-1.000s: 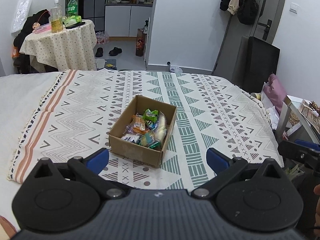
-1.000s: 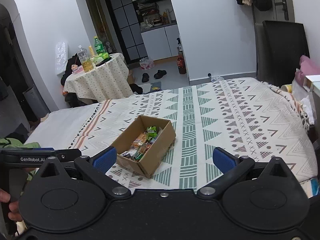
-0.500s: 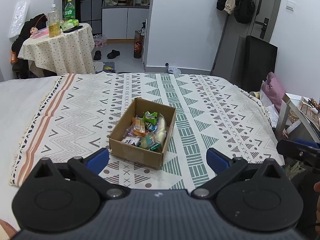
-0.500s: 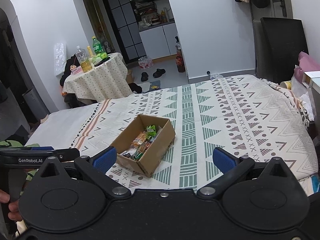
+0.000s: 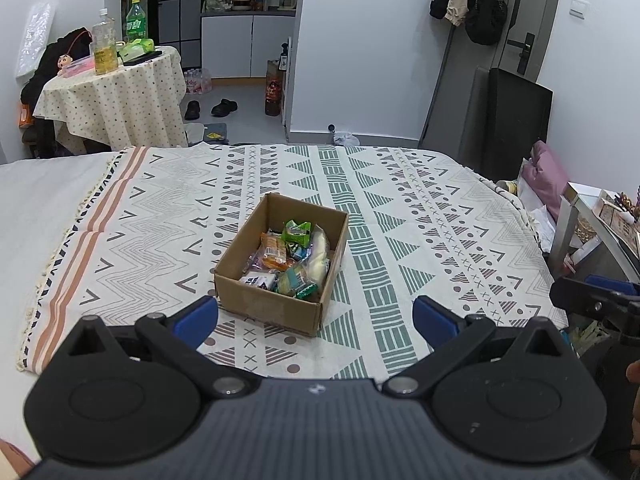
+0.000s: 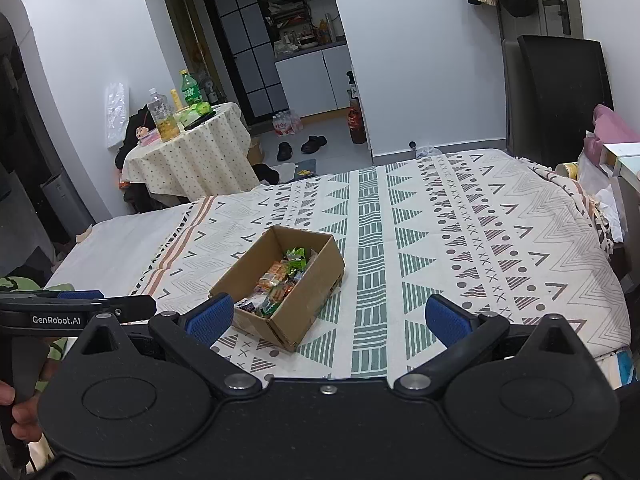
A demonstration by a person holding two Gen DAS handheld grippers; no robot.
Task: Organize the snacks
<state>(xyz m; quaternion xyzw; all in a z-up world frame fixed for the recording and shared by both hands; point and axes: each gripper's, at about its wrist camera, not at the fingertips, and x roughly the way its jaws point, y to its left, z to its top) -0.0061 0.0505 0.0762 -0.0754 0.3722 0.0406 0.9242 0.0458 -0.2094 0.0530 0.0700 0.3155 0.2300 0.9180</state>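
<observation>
Okay, cardboard box (image 5: 280, 304) mid-blanket (image 5: 420, 216), snack packets (image 5: 290, 258) piled inside. My left gripper (image 5: 316, 316) & right gripper (image 6: 330, 318) both spread wide, empty. Box unmoved vs 1 s ago.

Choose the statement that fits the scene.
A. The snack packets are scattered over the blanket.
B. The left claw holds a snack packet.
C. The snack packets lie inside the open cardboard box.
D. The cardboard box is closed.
C: the snack packets sit inside the open-topped cardboard box on the patterned blanket.
</observation>
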